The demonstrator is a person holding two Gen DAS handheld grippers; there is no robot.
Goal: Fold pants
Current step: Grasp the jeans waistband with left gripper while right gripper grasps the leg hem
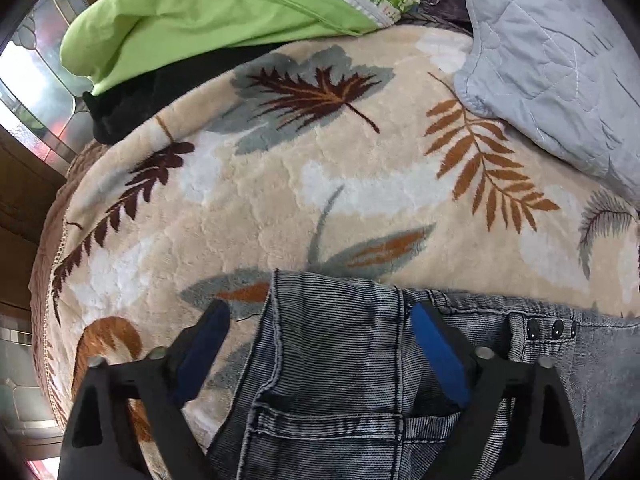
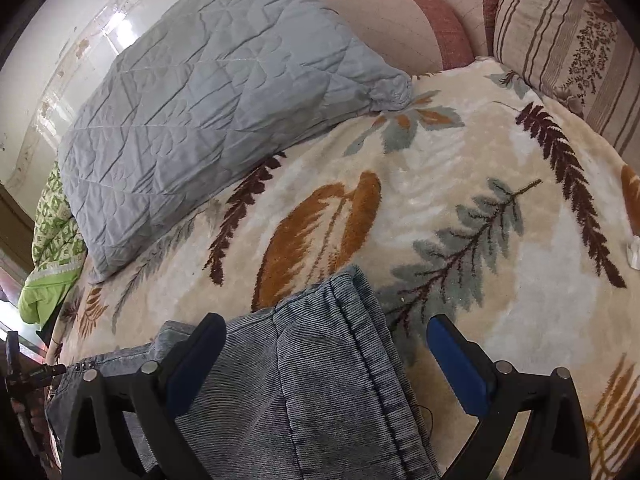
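Grey-blue corduroy-like jeans [image 1: 332,360] lie on a cream blanket with a leaf pattern [image 1: 320,200]. In the left wrist view I see the waistband end, folded over, with a back pocket and dark snap buttons [image 1: 552,330] to the right. My left gripper [image 1: 318,310] points steeply down over it with its blue pads wide apart. The left pad is off the cloth and the right pad sits over the denim. In the right wrist view the leg end of the jeans [image 2: 304,380] lies between the fingers of my right gripper [image 2: 326,322], which is open and clear of the cloth.
A grey quilted pillow [image 1: 552,60] [image 2: 208,92] lies at the far side. A green duvet [image 1: 192,20] and a black garment [image 1: 160,92] lie at the back left. A striped pillow [image 2: 560,40] leans at the head. The bed's edge [image 1: 52,280] drops off at the left.
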